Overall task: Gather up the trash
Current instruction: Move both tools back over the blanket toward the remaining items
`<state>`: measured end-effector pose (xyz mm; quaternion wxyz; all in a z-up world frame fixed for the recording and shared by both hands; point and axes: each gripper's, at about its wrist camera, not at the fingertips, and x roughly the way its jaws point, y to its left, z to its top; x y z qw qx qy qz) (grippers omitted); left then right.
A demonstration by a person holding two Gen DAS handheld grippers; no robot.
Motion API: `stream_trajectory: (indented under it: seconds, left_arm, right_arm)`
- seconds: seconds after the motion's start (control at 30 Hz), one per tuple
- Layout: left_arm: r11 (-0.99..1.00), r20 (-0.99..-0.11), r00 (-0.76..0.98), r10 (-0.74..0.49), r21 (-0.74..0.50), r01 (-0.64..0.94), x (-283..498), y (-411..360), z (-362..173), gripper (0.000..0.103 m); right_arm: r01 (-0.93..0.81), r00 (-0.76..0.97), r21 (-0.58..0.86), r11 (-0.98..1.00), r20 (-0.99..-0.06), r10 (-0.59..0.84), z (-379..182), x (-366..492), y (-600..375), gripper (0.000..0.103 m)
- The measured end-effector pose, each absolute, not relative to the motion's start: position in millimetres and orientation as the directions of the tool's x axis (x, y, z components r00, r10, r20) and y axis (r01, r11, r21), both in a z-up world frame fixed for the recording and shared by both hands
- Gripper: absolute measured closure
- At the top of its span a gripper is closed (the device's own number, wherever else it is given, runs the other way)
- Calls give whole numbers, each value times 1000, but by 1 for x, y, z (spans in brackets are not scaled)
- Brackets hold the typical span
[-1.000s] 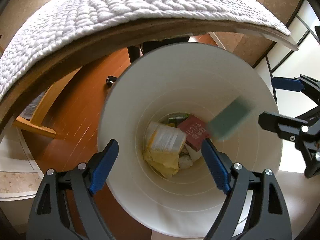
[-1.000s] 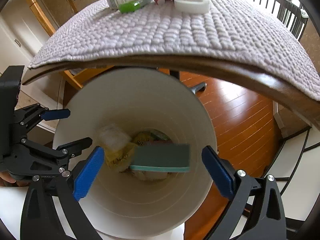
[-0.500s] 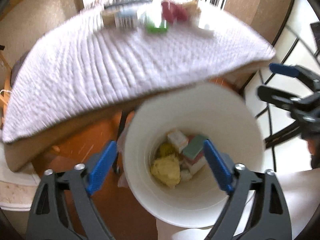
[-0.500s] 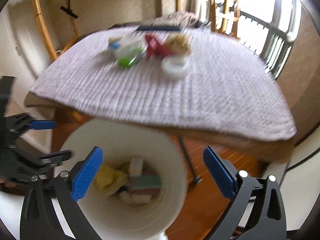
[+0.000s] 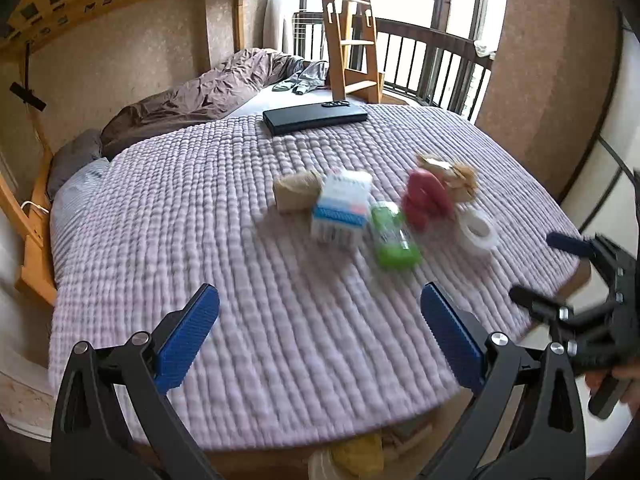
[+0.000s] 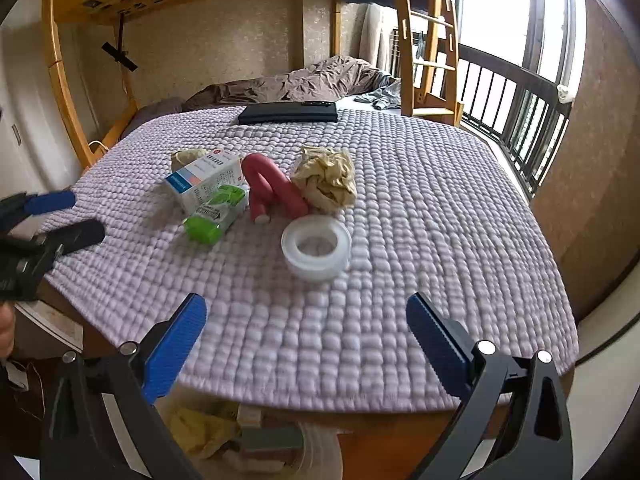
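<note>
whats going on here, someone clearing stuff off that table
Yes. A person works two handheld grippers, picking trash off the quilted table cover and dropping it into the white bin below its near edge. Right now both the left gripper and the right gripper are open and empty; the left jaws have just been opening. Left on the table are a roll of tape, a green bottle, a small box, a red piece and crumpled paper.

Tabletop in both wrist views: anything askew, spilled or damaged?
Nothing spilled. The green bottle lies on its side against the white box, and crumpled paper sits beside the red piece: uncollected trash.
</note>
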<state>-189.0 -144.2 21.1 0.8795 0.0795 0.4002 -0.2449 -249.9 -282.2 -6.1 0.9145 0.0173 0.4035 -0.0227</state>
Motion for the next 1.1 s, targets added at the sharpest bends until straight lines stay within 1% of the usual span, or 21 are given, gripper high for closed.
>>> stream_trajectory:
  seconds: [0.1,0.17,0.23,0.3,0.37,0.47,0.5,0.53,1.03,1.07,1.1]
  left_arm:
    - [864,-749,544,-378,-74,498,-172,-150,19,2]
    - [863,-759,535,-372,-71,500,-159,-155,13,2]
    - [859,-766,529,-366,-60,508,-151,-162,8,6]
    - [855,-772,522,-363,-52,517,-144,-168,4,7]
    - [848,-775,514,-367,-51,528,-138,-173,0,15]
    - [840,-786,498,-367,-50,541,-129,-180,-6,19]
    - [835,-789,490,-370,-52,548,-127,-181,-7,27]
    - [830,-797,478,-369,-51,555,-125,-184,-10,30]
    - [817,-810,446,-380,-68,573,-105,-194,-22,30]
    - [816,-809,447,-381,-67,573,-104,-194,-22,30]
    - [817,-809,448,-380,-66,573,-103,-195,-22,30]
  right_arm:
    - [42,670,12,999,-742,-19,-12,-235,-282,6]
    - [38,664,13,999,-747,-15,-15,-226,-283,9]
    - [35,658,16,999,-753,-11,-18,-217,-284,12]
    - [34,650,21,999,-760,-6,-22,-210,-285,15]
    - [30,640,33,999,-768,6,-26,-201,-287,19]
    - [22,632,43,999,-775,19,-30,-193,-288,24]
    - [18,630,47,999,-776,25,-31,-191,-288,27]
    - [12,628,54,998,-778,35,-32,-189,-288,29]
    - [-1,627,63,998,-777,49,-36,-180,-290,30]
    - [-1,628,66,998,-777,52,-36,-181,-290,30]
    - [-1,628,67,998,-777,53,-36,-180,-290,33]
